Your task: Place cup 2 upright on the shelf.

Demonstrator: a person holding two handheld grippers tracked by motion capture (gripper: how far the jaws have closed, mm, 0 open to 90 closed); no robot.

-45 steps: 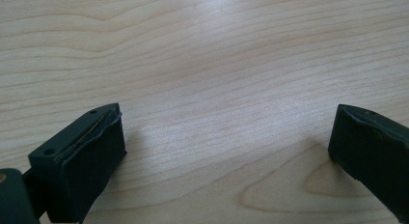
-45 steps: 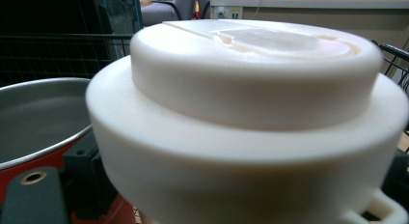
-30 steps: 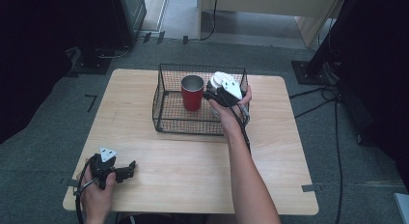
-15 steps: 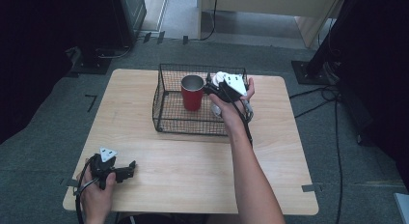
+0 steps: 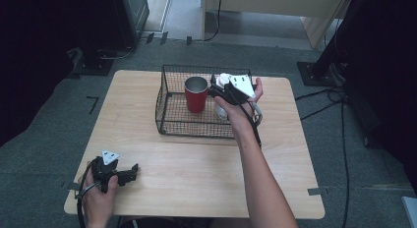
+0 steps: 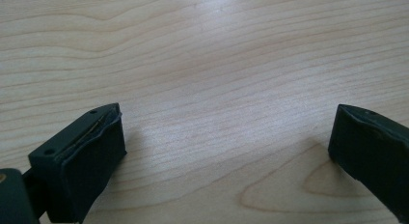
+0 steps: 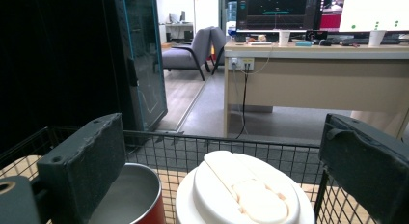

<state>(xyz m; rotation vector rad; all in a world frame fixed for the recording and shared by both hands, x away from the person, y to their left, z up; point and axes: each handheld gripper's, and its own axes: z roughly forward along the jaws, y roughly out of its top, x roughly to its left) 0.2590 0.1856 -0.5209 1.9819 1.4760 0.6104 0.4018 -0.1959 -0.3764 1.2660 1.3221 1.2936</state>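
The right gripper (image 5: pixel 220 88) hangs over the wire basket (image 5: pixel 169 121), fingers just opened wide above the white lidded cup (image 7: pixel 243 195), gripping nothing. The cup stands in the basket beside the red cup (image 5: pixel 195 94), apparently released. The left gripper (image 5: pixel 129 172) rests open and empty on the bench (image 5: pixel 196 164).

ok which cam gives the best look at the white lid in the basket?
Right gripper view: the white lid sits close, top face and raised tab clear, between the open jaws beside the red cup. High view shows a sliver of white behind the right gripper. Left gripper view shows bare table.
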